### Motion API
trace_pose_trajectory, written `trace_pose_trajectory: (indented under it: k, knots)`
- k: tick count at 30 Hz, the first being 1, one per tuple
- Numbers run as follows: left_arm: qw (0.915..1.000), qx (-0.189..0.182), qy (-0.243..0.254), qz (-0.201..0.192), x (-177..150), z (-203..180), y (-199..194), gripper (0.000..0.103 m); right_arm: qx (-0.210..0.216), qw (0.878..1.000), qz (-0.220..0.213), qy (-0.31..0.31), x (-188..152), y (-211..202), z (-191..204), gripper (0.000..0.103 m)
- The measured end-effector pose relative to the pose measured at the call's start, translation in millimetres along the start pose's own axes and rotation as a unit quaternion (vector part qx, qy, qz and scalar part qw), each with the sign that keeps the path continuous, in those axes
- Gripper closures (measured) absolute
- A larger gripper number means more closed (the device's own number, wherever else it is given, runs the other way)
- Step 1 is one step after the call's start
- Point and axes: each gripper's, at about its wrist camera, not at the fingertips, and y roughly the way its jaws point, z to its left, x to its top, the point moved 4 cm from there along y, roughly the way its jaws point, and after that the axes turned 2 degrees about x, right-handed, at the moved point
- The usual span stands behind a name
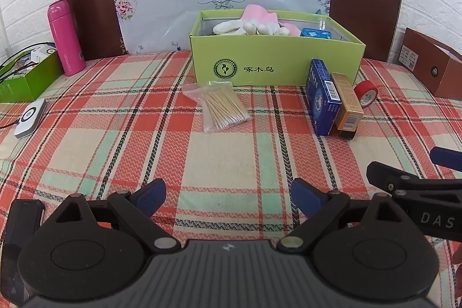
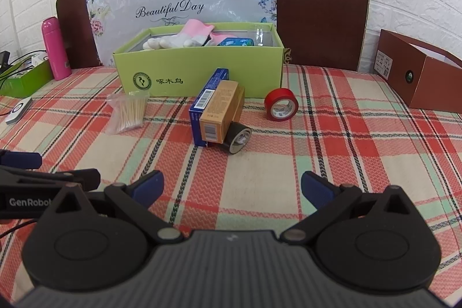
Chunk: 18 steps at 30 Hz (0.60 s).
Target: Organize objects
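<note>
Plaid cloth (image 2: 288, 163) w/ loose items before green box (image 1: 274, 59). Left gripper (image 1: 228, 197) & right gripper (image 2: 232, 188) both spread, empty, hovering. Likely pre-pick; next: reach cotton-swab bag (image 1: 221, 108) or red tape (image 2: 281, 104), drop in box.

Each handheld tool is matte black plastic: the left gripper (image 1: 228, 197) and right gripper (image 2: 232, 188) both carry ridged blue rubber finger pads (image 1: 153, 195), silver pivot screws (image 1: 165, 243), round black discs and a ribbed grey centre plate. White lettering "GenRobot" sits at the right view's left edge, "DAS" at the left view's right edge.
</note>
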Motion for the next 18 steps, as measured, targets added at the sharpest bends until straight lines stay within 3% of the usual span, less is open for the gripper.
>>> trace_pose_trajectory:
  k: [18]
  knots:
    - [0.9999, 0.004, -0.003, 0.014, 0, 4, 11, 0.007, 0.0, 1.0, 0.013, 0.003, -1, 9, -2, 0.0]
